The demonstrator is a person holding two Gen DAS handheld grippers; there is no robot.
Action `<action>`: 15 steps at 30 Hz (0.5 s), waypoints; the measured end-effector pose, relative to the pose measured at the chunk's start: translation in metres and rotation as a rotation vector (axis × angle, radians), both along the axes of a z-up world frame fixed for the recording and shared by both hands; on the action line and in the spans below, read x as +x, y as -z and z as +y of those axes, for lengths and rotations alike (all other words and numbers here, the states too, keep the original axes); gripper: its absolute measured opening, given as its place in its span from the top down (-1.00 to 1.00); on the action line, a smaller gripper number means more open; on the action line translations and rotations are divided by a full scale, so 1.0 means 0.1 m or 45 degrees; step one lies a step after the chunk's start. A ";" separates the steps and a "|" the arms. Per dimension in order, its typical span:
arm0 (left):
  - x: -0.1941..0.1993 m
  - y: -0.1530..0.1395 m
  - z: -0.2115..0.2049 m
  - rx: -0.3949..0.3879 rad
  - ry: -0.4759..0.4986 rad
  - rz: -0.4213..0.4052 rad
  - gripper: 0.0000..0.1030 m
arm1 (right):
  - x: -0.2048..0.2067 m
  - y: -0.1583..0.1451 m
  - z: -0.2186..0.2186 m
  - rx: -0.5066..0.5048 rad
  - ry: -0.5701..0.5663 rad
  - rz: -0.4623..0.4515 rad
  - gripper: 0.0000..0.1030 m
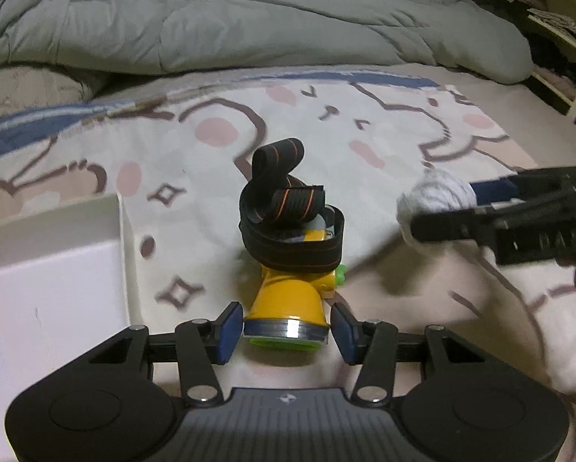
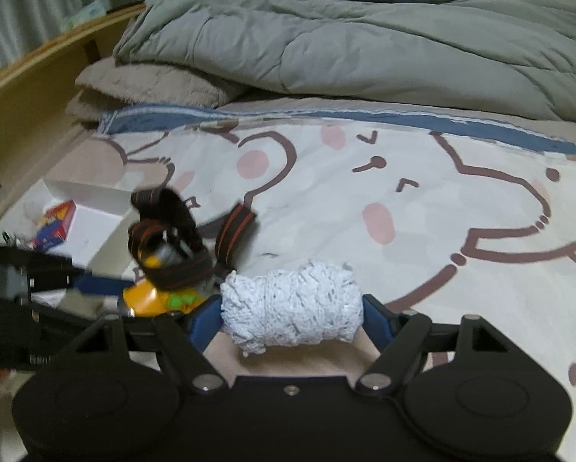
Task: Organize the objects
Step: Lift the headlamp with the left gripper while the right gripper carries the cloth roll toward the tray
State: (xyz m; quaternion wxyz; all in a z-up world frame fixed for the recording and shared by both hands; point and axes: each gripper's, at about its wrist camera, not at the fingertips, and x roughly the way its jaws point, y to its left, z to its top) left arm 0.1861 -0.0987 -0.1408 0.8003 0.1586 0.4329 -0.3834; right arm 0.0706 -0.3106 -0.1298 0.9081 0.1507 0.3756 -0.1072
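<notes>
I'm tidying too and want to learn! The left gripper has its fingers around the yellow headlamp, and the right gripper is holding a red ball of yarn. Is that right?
Almost. The ball of yarn is white, not red, as the right wrist view shows between the right gripper fingers. The rest holds: the left gripper has its fingers around the yellow headlamp.

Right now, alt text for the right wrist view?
The right gripper has its jaws closed on a white yarn ball above a cartoon bedsheet. To its left, the left gripper reaches a yellow headlamp with a black strap, near a white box. A grey duvet lies behind.
</notes>
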 end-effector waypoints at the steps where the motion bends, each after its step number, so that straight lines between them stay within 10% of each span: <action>1: -0.07 -0.01 0.03 -0.002 0.010 0.015 0.02 | -0.04 -0.02 0.01 0.006 0.005 -0.001 -0.50; 15: -1.03 -0.07 0.48 0.005 0.209 0.178 0.02 | -0.77 -0.20 0.27 -0.005 0.030 0.070 -0.50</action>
